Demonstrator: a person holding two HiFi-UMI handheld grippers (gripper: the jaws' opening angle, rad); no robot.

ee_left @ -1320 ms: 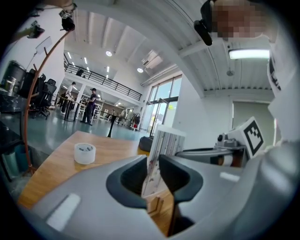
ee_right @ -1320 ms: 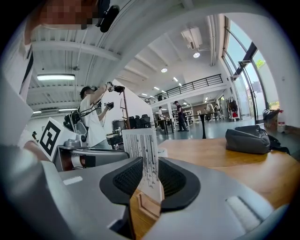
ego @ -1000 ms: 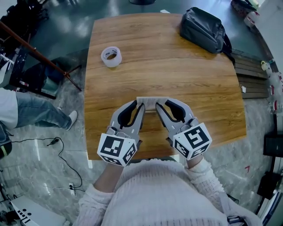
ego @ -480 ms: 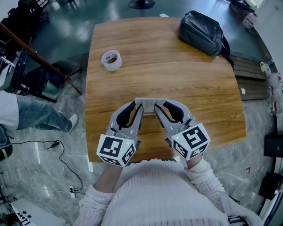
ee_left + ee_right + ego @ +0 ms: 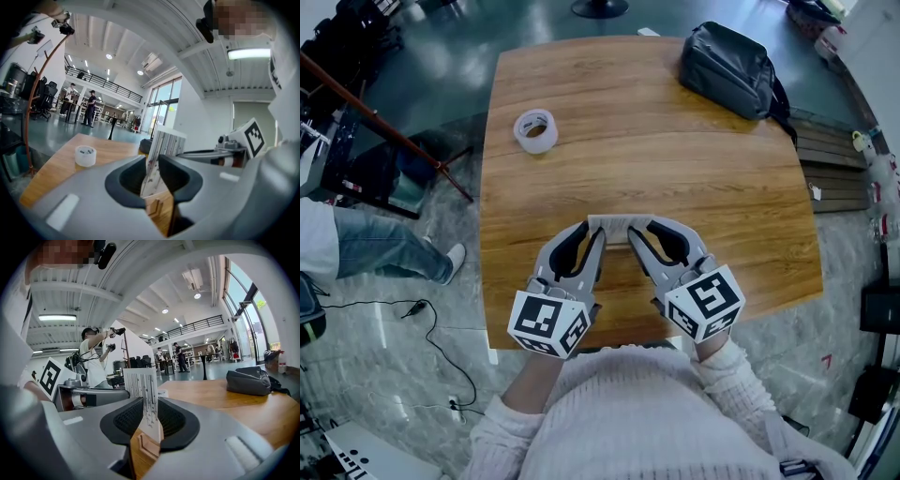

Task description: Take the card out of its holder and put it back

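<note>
Card (image 5: 622, 222) upright above the table (image 5: 675, 141), left gripper (image 5: 597, 225) and right gripper (image 5: 643, 225) each clamped on one end; only the gripper views reveal its stripes and the wooden holder (image 5: 149, 444) beneath.

A wooden desk (image 5: 675, 169) with rounded corners is shown. A roll of clear tape (image 5: 535, 125) is laid flat near the left edge, toward the far left corner. A dark bag (image 5: 729, 66) is set on the far right corner. Close to the near edge, about midway along it, a small wooden holder (image 5: 146, 446) is placed, with a pale card (image 5: 620, 223) upright at it.
</note>
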